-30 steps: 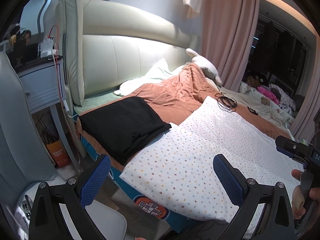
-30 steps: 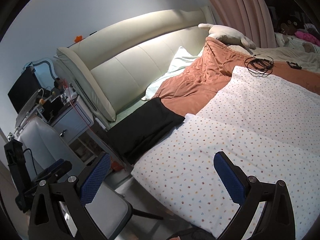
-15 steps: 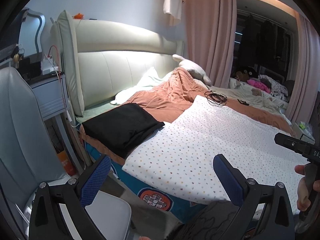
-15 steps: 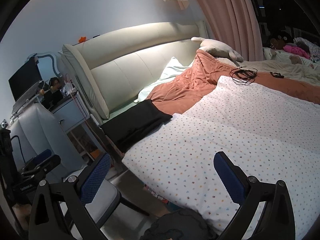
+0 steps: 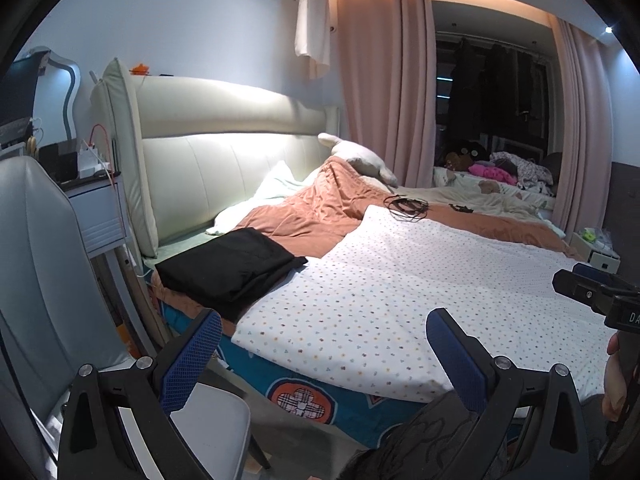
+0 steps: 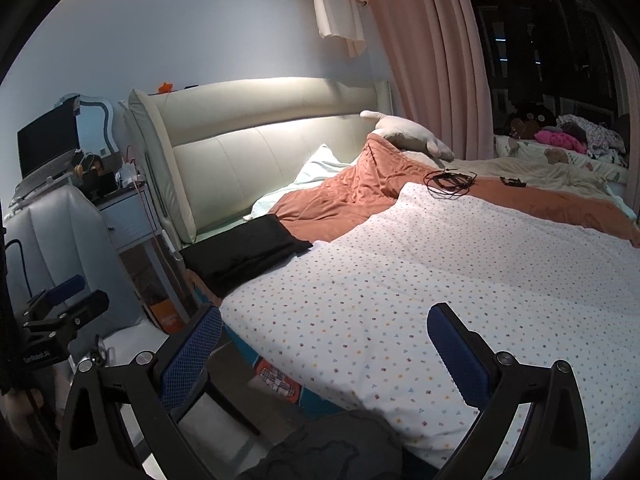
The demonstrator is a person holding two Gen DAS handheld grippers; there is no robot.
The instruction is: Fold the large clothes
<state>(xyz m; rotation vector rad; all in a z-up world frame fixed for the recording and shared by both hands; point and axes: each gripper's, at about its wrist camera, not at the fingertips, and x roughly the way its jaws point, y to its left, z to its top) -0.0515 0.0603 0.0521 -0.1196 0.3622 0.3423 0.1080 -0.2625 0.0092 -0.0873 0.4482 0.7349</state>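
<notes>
A folded black garment (image 5: 228,268) lies near the bed's left edge, beside a white dotted sheet (image 5: 400,300); both also show in the right wrist view, the garment (image 6: 244,250) left of the sheet (image 6: 420,288). A dark patterned cloth (image 5: 424,440) sits low in front of the bed, also in the right wrist view (image 6: 332,448). My left gripper (image 5: 324,344) is open and empty, held back from the bed's edge. My right gripper (image 6: 324,340) is open and empty, above the sheet's near edge.
An orange quilt (image 5: 320,212), a black cable coil (image 5: 406,204) and a plush toy (image 5: 360,156) lie farther back on the bed. A grey chair (image 5: 44,280) and a nightstand (image 5: 96,208) stand at the left. Pink curtains (image 5: 384,80) hang behind.
Both grippers have pulled back and risen from the bed, so more of the room shows. Both stay open and empty. The black garment has not moved.
</notes>
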